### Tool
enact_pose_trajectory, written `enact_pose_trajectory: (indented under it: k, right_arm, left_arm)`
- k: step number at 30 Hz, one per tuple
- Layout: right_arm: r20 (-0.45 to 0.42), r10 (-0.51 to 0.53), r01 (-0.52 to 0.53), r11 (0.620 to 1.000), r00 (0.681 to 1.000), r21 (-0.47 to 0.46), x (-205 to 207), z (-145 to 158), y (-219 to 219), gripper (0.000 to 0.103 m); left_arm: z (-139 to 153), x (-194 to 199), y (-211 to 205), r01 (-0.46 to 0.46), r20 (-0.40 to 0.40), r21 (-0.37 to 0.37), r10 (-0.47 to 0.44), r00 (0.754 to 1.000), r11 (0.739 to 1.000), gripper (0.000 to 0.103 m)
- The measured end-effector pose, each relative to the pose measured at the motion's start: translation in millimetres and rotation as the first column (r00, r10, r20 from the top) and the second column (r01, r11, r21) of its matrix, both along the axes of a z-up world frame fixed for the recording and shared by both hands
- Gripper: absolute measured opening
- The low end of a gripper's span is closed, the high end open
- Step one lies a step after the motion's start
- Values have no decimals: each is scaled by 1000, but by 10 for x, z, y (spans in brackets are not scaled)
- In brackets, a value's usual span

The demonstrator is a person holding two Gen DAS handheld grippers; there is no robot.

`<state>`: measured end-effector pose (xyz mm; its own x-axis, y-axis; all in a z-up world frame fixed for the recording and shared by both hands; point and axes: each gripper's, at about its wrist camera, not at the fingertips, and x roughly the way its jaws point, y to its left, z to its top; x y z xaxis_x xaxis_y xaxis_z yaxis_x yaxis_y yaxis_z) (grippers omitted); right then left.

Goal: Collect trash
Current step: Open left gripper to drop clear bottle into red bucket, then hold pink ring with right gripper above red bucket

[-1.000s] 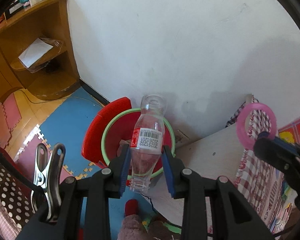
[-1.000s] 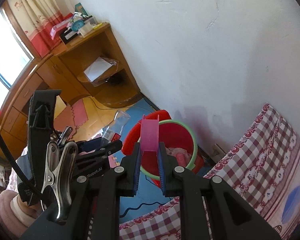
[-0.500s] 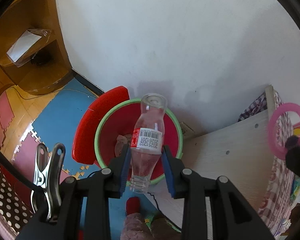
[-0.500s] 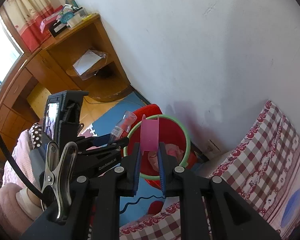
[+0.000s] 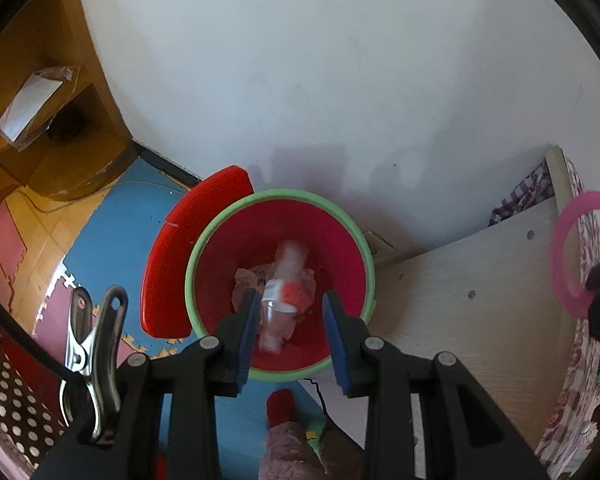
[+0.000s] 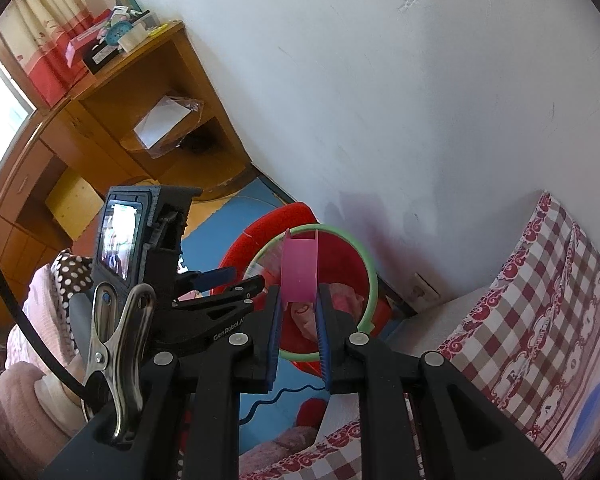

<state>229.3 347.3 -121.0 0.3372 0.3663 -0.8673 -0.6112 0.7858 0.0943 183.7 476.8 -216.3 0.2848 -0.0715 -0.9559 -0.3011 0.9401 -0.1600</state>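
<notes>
— Where's the bottle (image 5: 285, 286)?
— Blurred, loose between the left gripper's (image 5: 289, 334) parted jaws, inside the red bin (image 5: 332, 224), over crumpled paper. Only the left view shows it.
— And the right gripper (image 6: 297, 322)?
— Its jaws clamp a pink ring (image 6: 299, 266) above the bin's near rim.

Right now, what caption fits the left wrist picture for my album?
Open left tongs above the red bin, a blurry plastic bottle between them.

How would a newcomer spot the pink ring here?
Start at the white wall, then drop to the red bin with the green rim below it. The pink ring is pinched edge-on in the right claw above that bin, the only translucent pink hoop.
</notes>
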Motion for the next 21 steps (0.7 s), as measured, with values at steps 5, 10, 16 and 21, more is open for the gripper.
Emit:
enact_pose_trajectory:
  k: [5,10,16,21]
  right_arm:
    - [-12,-13,13,1000,1000,-5,46,-58,-20,17]
    - [-17,-14,14,1000,1000,-10,87,-109,-3,17]
    - [-19,-13,13,1000,1000,-23,116,-172,17,17]
    - [-18,-11,10,999,1000,-42,136,-234,65,17]
  left_arm:
    - [14,23,18,-4,-5,0,4,1000,1000,35]
    - [69,-36,71,-29,-2,-2,29,1000,1000,36]
    - [128,-138,175,-74,0,-5,74,997,997,37]
    - [154,-209,233,-91,-3,-6,91,996,996,37]
